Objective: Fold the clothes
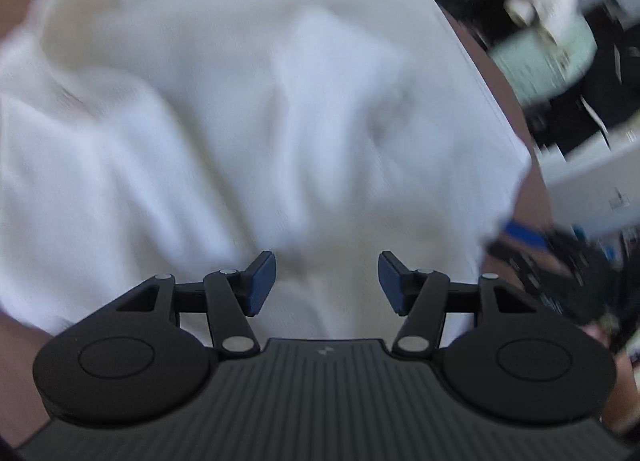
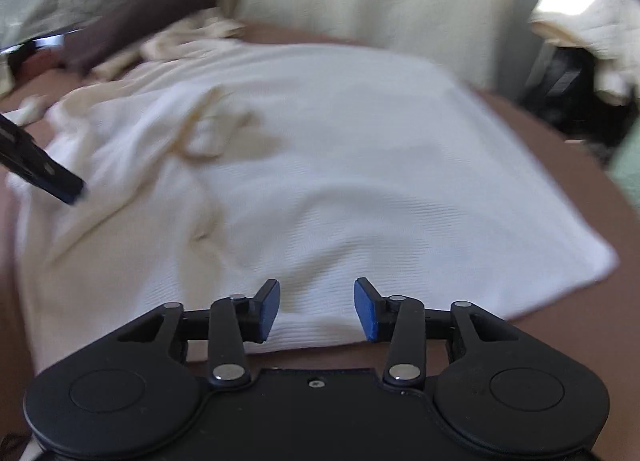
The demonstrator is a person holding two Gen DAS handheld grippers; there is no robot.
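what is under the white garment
The white garment lies spread on a brown surface, which shows around its edges. Whatever else lies beneath its middle is covered.

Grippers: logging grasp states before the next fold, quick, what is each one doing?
Left gripper: open, holding nothing, above the white garment.
Right gripper: open, empty, at the garment's near edge.

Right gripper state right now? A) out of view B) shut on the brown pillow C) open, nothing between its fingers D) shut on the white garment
C: the right gripper has its blue pads apart, with only the white garment lying flat beyond them, ungripped.
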